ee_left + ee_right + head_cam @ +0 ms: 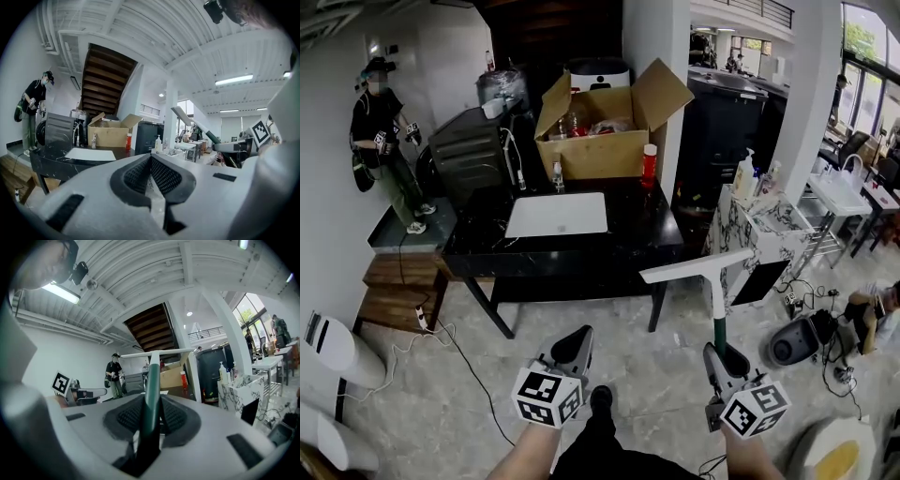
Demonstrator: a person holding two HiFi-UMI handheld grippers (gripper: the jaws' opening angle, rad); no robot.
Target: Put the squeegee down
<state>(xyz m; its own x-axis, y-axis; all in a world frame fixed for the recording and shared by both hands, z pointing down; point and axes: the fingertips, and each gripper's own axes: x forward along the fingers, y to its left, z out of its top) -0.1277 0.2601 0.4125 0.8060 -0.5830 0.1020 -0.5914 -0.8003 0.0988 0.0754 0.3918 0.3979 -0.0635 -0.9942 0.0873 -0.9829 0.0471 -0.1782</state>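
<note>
Squeegee [715, 298], just one, clamped in the right gripper [723, 355].

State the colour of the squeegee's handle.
Dark green squeegee handle, clearest in the right gripper view.

The room is bright and evenly lit. Daylight pours through the windows [865, 42] on the right, washed nearly white, and the strip lights [233, 79] on the ceiling glare without detail. The pale floor [656, 375] has a soft sheen. Under the black table [637, 230] lies a dim, loose shadow, and its glossy top throws back faint highlights. Both gripper views bend hard at the rim, columns bowing, with black corners around the round picture. Close up, the left gripper [151, 158] and right gripper [151, 399] are soft and out of focus, as is the near end of the squeegee [153, 366]. The far room stays sharp.
</note>
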